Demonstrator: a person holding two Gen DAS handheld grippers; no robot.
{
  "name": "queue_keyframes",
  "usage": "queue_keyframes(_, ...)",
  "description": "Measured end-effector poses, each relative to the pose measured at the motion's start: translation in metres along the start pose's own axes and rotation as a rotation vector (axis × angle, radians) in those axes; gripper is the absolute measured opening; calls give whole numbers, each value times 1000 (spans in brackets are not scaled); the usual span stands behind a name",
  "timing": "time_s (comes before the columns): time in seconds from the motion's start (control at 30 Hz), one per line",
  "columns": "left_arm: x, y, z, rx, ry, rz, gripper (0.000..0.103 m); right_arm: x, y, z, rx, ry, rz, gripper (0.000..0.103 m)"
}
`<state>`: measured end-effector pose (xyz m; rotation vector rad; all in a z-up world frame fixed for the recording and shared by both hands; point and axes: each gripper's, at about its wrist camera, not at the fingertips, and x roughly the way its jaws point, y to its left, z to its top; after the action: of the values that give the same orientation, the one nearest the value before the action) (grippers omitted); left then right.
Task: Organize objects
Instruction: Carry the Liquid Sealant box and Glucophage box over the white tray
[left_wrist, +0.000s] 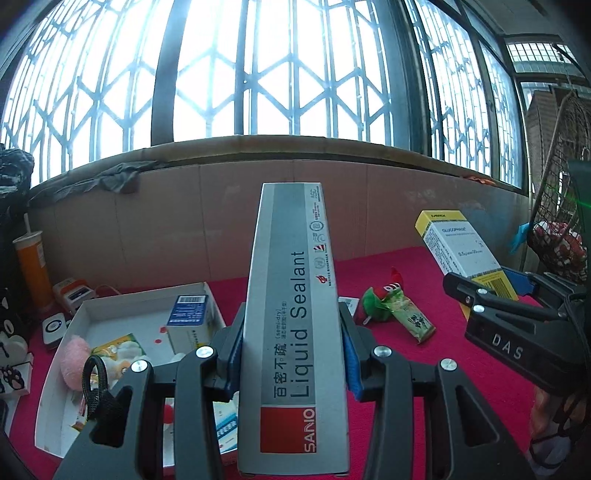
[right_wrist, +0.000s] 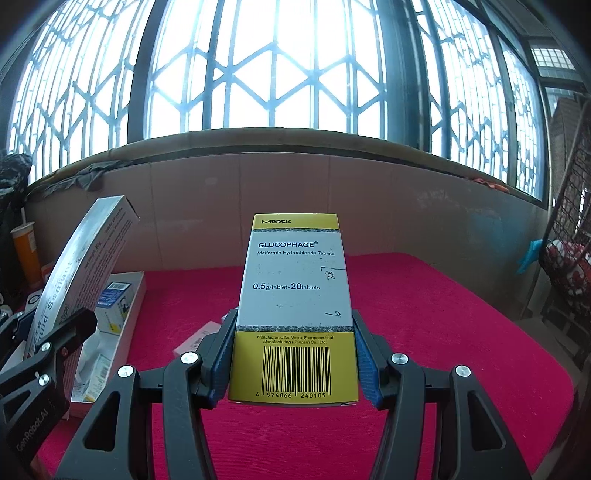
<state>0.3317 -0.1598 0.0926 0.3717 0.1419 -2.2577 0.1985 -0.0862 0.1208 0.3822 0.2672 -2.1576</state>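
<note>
Both tongs are loaded. Your left tongs (left_wrist: 291, 365) are clamped on the long grey Liquid Sealant box (left_wrist: 293, 325), blue pads pressing its two long sides near the lower end; the box runs away from the camera toward 12 o'clock and is clear of the bench. Your right tongs (right_wrist: 293, 363) are clamped on the yellow-and-white Glucophage tablet box (right_wrist: 295, 295), gripped at the barcode end, with the Merck end pointing toward 12 o'clock, also held off the surface.

From the left wrist view, the tablet box and the right tongs sit at 3 o'clock, well apart from the sealant box. At 8 o'clock lies the open white cardboard tray (left_wrist: 110, 299) on the red-covered bench (left_wrist: 424, 369); inside it you can see a blue-and-white carton (left_wrist: 190, 321) standing upright, a pink fluffy ball (left_wrist: 75, 360) and some small packets. At 2 o'clock of your left tongs, a red-and-green plush toy (left_wrist: 380, 301) lies on the cloth touching a green snack packet (left_wrist: 412, 319).

An orange cup with a straw (left_wrist: 31, 269) stands at 9 o'clock beyond the tray. At far 3 o'clock hangs a wire basket (left_wrist: 557, 221). From the right wrist view, the sealant box leans over the tray at 9 o'clock.
</note>
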Motion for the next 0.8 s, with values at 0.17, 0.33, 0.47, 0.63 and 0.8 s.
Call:
queue_keyframes(0.17,-3,9,1,-13,-1,6,42,-2,13,0,-32,3,15,60)
queue_keyframes(0.33,-7,23,3,-39,-8,19,42,-4,26,3,-64,0,32,60)
queue_keyframes(0.47,-10,35,2,-63,-5,37,42,-4,40,4,-89,2,51,60)
queue_keyframes(0.63,-12,55,0,-101,1,66,42,-6,61,5,-131,1,87,60)
queue_keyframes(0.8,-13,77,0,-138,0,99,42,-6,77,5,-159,8,115,61)
